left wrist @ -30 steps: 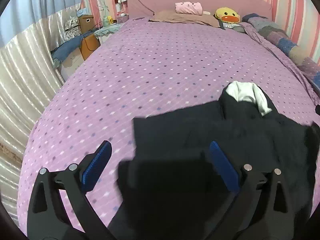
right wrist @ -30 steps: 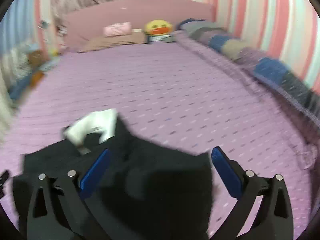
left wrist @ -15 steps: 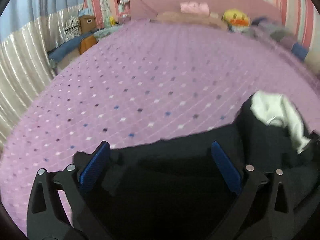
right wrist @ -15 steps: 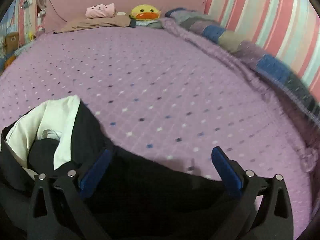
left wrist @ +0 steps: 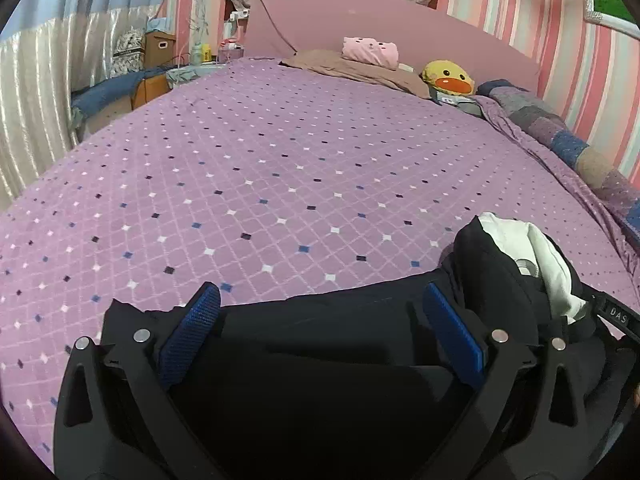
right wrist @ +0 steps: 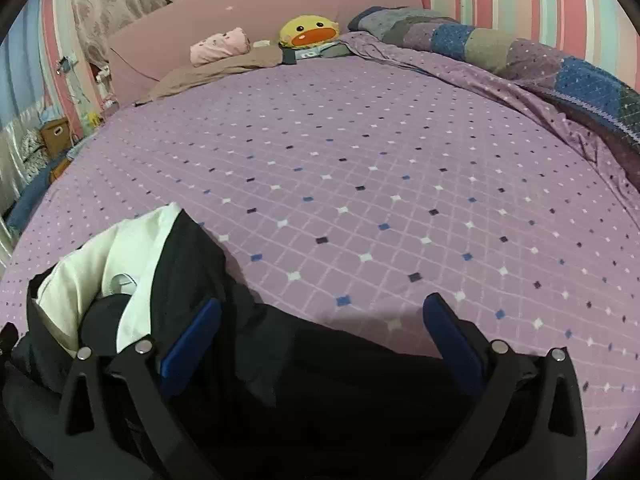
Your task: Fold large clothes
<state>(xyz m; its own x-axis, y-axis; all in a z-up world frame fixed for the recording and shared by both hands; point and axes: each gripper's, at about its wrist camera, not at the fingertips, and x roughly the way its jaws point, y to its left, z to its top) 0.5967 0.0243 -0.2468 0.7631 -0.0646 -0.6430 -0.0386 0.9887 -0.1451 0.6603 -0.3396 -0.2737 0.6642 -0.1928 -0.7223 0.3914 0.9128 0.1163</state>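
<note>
Spread wide, both: left gripper (left wrist: pixel 320 312) and right gripper (right wrist: pixel 322 316), gripping nothing. Dark garment (left wrist: pixel 340 344) bunched on purple bedspread (left wrist: pixel 260 168) at six o'clock, white lining (right wrist: pixel 100 256) at nine.

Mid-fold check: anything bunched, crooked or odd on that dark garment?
Yes. The black jacket lies mostly flat, but its white-lined hood is bunched in an upright lump between the open left gripper and the open right gripper, its lining showing.

"DAS" on black strap (left wrist: pixel 618 317), rest cut off
</note>
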